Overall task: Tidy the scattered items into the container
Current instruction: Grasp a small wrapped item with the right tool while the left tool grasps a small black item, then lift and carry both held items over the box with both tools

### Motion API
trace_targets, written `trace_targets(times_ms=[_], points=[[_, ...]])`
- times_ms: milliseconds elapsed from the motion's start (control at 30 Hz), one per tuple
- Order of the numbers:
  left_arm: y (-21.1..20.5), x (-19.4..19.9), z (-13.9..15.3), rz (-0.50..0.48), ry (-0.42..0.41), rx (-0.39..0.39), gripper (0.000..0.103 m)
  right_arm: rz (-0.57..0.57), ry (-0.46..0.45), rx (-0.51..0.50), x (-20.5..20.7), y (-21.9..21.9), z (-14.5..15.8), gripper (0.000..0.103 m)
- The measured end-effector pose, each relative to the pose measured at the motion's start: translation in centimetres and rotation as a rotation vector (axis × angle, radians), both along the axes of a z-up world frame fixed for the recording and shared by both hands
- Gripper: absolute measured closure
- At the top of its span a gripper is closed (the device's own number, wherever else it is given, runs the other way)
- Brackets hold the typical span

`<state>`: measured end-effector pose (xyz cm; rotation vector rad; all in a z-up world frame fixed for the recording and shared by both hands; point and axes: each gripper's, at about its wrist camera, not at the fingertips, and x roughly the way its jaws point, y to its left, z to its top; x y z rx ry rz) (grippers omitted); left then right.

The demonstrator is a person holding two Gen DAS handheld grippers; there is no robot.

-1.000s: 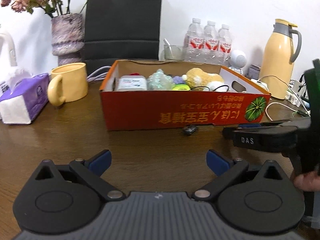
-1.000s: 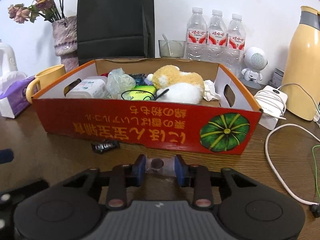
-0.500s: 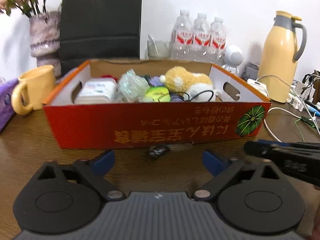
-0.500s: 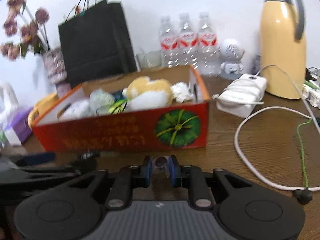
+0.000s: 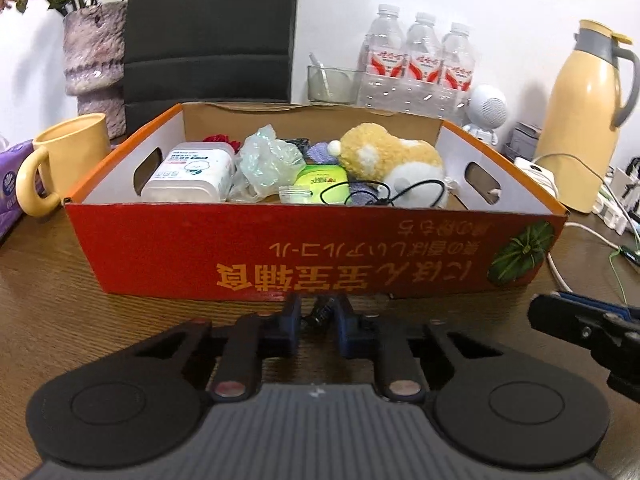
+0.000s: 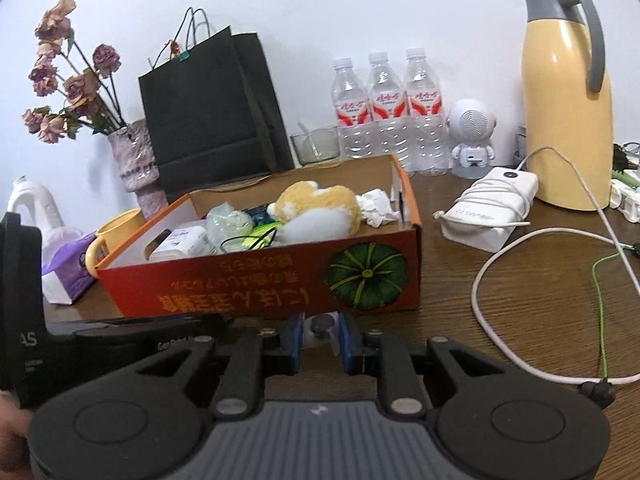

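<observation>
The orange cardboard box [image 5: 168, 248] stands on the wooden table and holds a plush toy [image 5: 392, 156], a white tub [image 5: 188, 172], a crumpled plastic bag [image 5: 268, 160] and other small things. My left gripper [image 5: 318, 312] is shut on a small dark wrapped item [image 5: 322, 310] on the table right in front of the box's front wall. My right gripper [image 6: 320, 330] is shut on a small clear piece with a dark round part [image 6: 322, 326], near the box's front right corner [image 6: 400, 280].
A yellow mug [image 5: 60, 160], a purple tissue pack [image 5: 16, 184], a vase [image 5: 94, 48] and a black bag [image 5: 212, 36] stand left and behind. Water bottles [image 5: 416, 64], a white speaker [image 5: 486, 112], a yellow thermos [image 6: 568, 96], a power bank [image 6: 492, 208] and cables [image 6: 500, 272] lie to the right.
My left gripper moved forward to the dark wrapped item and closed on it. My right gripper, still shut on its small piece, swung to the right of the box.
</observation>
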<state>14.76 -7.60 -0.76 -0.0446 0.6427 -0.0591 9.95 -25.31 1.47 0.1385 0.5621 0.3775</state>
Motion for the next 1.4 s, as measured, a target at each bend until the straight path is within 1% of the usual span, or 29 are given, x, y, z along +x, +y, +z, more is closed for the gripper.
trace_targets(times_ms=[67, 200, 300, 433, 533, 667, 767, 833, 933, 1067, 1167, 1300, 1400], points=[[-0.2, -0.3, 0.0, -0.017, 0.000, 0.007, 0.088, 0.008, -0.005, 0.011, -0.3, 0.2, 0.1, 0.085], [-0.6, -1.4, 0.1, -0.044, 0.001, 0.012, 0.088, 0.022, -0.009, -0.012, -0.6, 0.9, -0.1, 0.085], [-0.3, -3.1, 0.6, -0.040, -0.004, -0.017, 0.088, 0.028, -0.009, -0.018, -0.7, 1.2, -0.2, 0.085], [1.0, -7.0, 1.9, -0.004, -0.061, -0.035, 0.088, 0.034, -0.033, -0.039, -1.1, 1.7, -0.1, 0.085], [2.0, -9.8, 2.8, 0.048, -0.126, 0.018, 0.088, 0.034, -0.066, -0.041, -1.8, 2.0, 0.4, 0.085], [3.4, -13.5, 4.3, 0.116, -0.226, 0.046, 0.088, 0.034, -0.165, -0.022, -4.6, 3.1, 1.8, 0.085], [4.0, -16.6, 5.1, 0.139, -0.303, 0.083, 0.088, 0.037, -0.185, 0.021, -7.9, 3.6, 2.4, 0.085], [4.3, -18.4, 5.5, 0.141, -0.331, 0.084, 0.088, 0.052, -0.186, 0.028, -10.2, 3.9, 2.7, 0.085], [4.5, -20.5, 5.7, 0.122, -0.345, 0.069, 0.088, 0.061, -0.198, 0.017, -13.7, 4.1, 3.0, 0.085], [4.5, -23.7, 5.7, 0.097, -0.366, 0.042, 0.088, 0.053, -0.257, 0.031, -17.9, 3.9, 3.4, 0.085], [4.5, -25.5, 5.6, 0.077, -0.382, 0.037, 0.088, 0.028, -0.293, 0.034, -20.2, 3.5, 3.7, 0.085], [4.5, -26.4, 5.5, 0.067, -0.377, 0.036, 0.088, 0.013, -0.288, 0.048, -21.7, 3.3, 3.5, 0.085], [4.6, -26.4, 6.1, 0.077, -0.398, 0.032, 0.088, 0.020, -0.280, 0.059, -21.7, 3.1, 3.5, 0.085]])
